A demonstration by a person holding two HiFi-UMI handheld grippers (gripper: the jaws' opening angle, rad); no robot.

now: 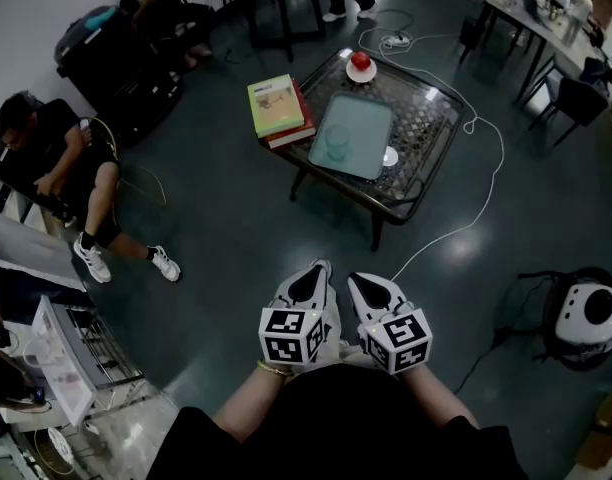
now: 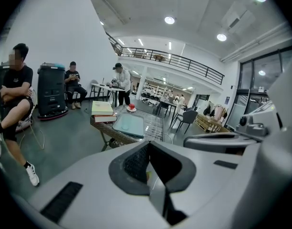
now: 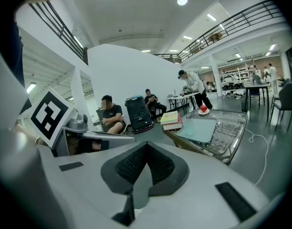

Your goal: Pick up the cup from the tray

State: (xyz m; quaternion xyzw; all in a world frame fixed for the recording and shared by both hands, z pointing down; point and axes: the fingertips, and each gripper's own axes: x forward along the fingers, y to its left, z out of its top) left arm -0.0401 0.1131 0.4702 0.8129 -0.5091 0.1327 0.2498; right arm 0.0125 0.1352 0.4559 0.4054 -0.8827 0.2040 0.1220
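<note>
Open floor (image 1: 236,238) runs from the near side to the counter (image 1: 431,118). Stacked books (image 1: 276,106) block the tray's (image 1: 371,128) left edge; its near edge seems clear. A cable (image 1: 448,231) trails right.

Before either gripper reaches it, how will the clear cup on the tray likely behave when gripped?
The cup looks see-through, like glass or clear plastic, so it is probably smooth, slippery to grip and possibly breakable. It is small and stands upright on the flat tray, so it is likely light and apt to slide or tip if nudged.
</note>
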